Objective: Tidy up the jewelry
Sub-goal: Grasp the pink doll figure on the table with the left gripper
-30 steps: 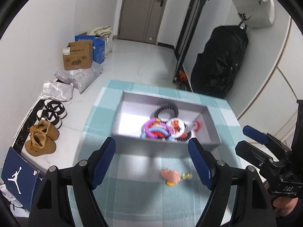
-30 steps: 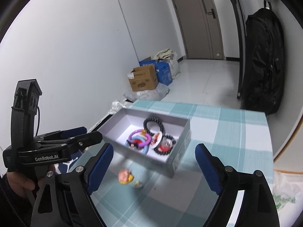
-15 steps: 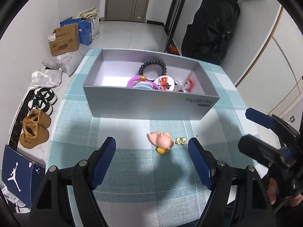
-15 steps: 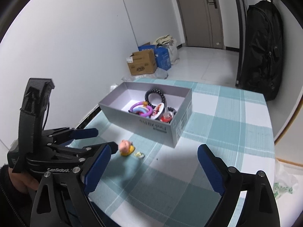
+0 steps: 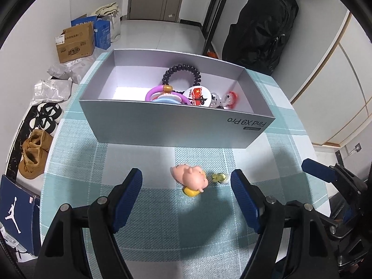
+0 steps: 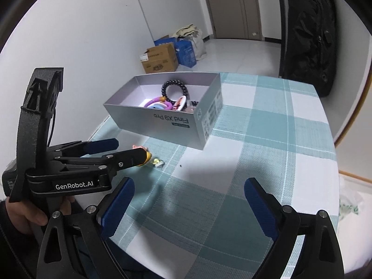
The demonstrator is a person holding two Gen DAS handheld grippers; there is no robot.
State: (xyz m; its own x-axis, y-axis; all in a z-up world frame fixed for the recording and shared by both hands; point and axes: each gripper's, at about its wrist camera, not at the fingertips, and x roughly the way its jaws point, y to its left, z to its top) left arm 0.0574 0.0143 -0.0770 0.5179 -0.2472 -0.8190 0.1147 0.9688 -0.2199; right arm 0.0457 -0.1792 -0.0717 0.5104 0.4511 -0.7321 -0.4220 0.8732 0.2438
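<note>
While the grey box (image 5: pixel 176 125) sits toward the far side of the checked tablecloth (image 5: pixel 76 158) with several pieces already inside, two things lie loose on the cloth just in front of its near wall: a pink pig charm (image 5: pixel 189 178) on a yellow base, and a tiny pale green piece (image 5: pixel 219 177) just beside it, toward the cloth's right edge. Inside the box are a black bead bracelet (image 5: pixel 181 72), purple and blue rings (image 5: pixel 160 94) and a round badge (image 5: pixel 197 95).

The left gripper (image 5: pixel 187 187) hangs over the charm with its jaws spread wide, one blue pad on each side and neither touching it; nothing is held. The right gripper (image 6: pixel 188 200) stands over bare cloth nearer the near edge, empty, and its jaws have just been opening wider with nothing between them.

The charm looks like smooth moulded plastic or rubber: light, rounded, likely to roll or squirt out of a pinch taken too high. A hold low across the plump body, just above the yellow base, seems safest. The green piece is so small and flat that the pads may slide over it; whether it is attached to the charm cannot be told. Neither looks fragile, so a firm squeeze should do no harm.
</note>
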